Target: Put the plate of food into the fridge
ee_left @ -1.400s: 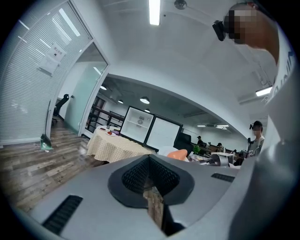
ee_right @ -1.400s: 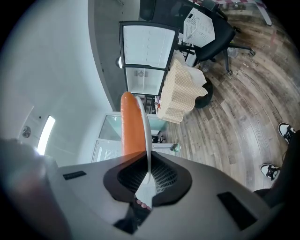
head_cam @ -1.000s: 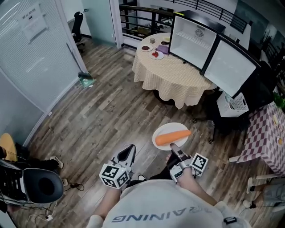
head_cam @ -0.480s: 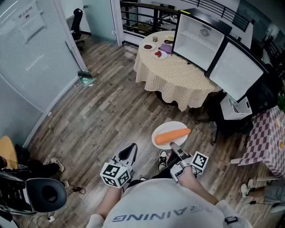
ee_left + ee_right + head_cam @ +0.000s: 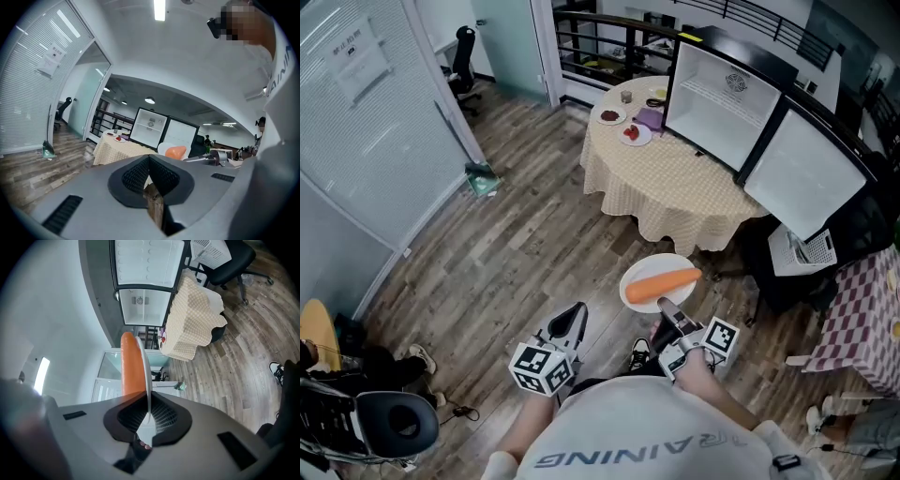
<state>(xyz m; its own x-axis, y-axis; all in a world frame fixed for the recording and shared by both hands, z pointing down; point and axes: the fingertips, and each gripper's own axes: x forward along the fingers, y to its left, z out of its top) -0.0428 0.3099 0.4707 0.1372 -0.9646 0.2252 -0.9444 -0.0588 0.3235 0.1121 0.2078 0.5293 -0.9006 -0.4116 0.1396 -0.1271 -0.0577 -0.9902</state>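
A white plate point(image 5: 637, 275) with an orange carrot point(image 5: 662, 285) on it hangs over the wooden floor, its near rim clamped in my right gripper point(image 5: 667, 310). In the right gripper view the plate point(image 5: 146, 380) stands edge-on between the jaws with the carrot point(image 5: 131, 363) on its left face. My left gripper point(image 5: 570, 322) is shut and holds nothing, level with the right one. The fridge point(image 5: 720, 94) stands open ahead, white inside, its door point(image 5: 804, 176) swung to the right. It shows small in the left gripper view as the fridge point(image 5: 150, 126).
A round table point(image 5: 666, 173) with a checked cloth carries small dishes point(image 5: 634, 133) and stands in front of the fridge. An office chair point(image 5: 820, 246) sits right of it. A glass partition point(image 5: 366, 112) runs along the left. Another chair point(image 5: 389, 422) is at the lower left.
The table and fridge have slid slightly lower and nearer in the head view as the person steps forward. Both grippers and the plate keep their places.
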